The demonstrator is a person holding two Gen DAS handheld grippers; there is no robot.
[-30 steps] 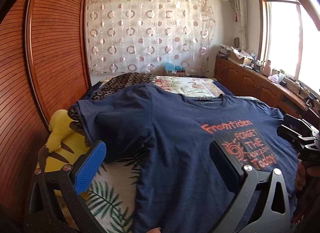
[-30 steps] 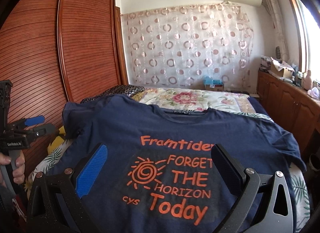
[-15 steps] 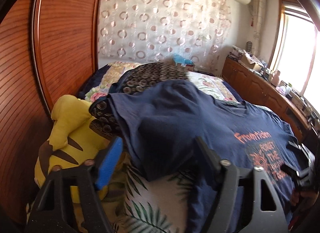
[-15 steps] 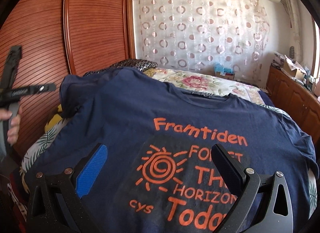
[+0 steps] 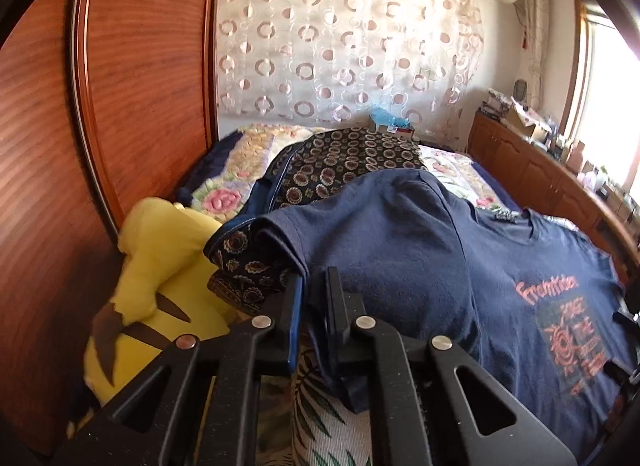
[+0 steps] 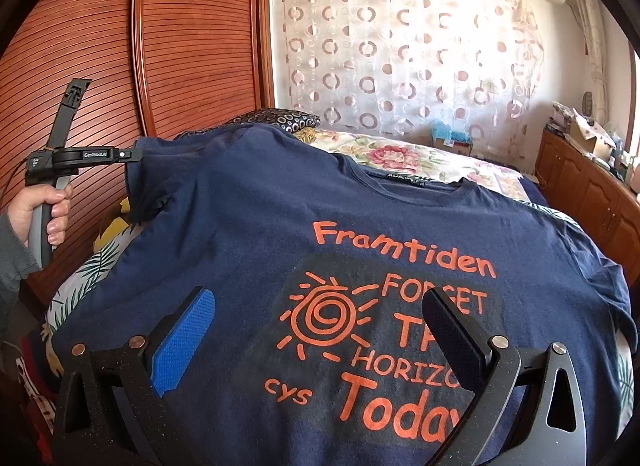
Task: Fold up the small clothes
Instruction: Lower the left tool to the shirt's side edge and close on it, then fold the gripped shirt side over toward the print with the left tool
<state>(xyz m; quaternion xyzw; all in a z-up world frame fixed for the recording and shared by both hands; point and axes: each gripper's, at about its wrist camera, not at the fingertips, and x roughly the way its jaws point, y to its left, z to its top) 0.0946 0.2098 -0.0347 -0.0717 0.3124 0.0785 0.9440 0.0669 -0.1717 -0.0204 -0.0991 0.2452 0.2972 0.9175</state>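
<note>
floral bedding (image 5: 224, 201) carries a navy t-shirt (image 6: 248, 225) printed side up; left gripper (image 5: 312, 286) pinches its sleeve hem (image 5: 298, 256); right gripper (image 6: 320, 330) hovers spread above the print.

The navy T-shirt (image 6: 248, 225) carries an orange chest print. Its top line reads "Framtiden". Below that, to the right of a spiral sun drawing, stand "FORGET", then "TH", the rest hidden behind a gripper finger, then "HORIZO", cut off the same way, and "Today" in the largest letters. Small "cys" sits left of "Today". The neck label above the print has white lettering too small to read. The left gripper (image 6: 132, 154) bears "GenRobot.AI" on its side.
</note>
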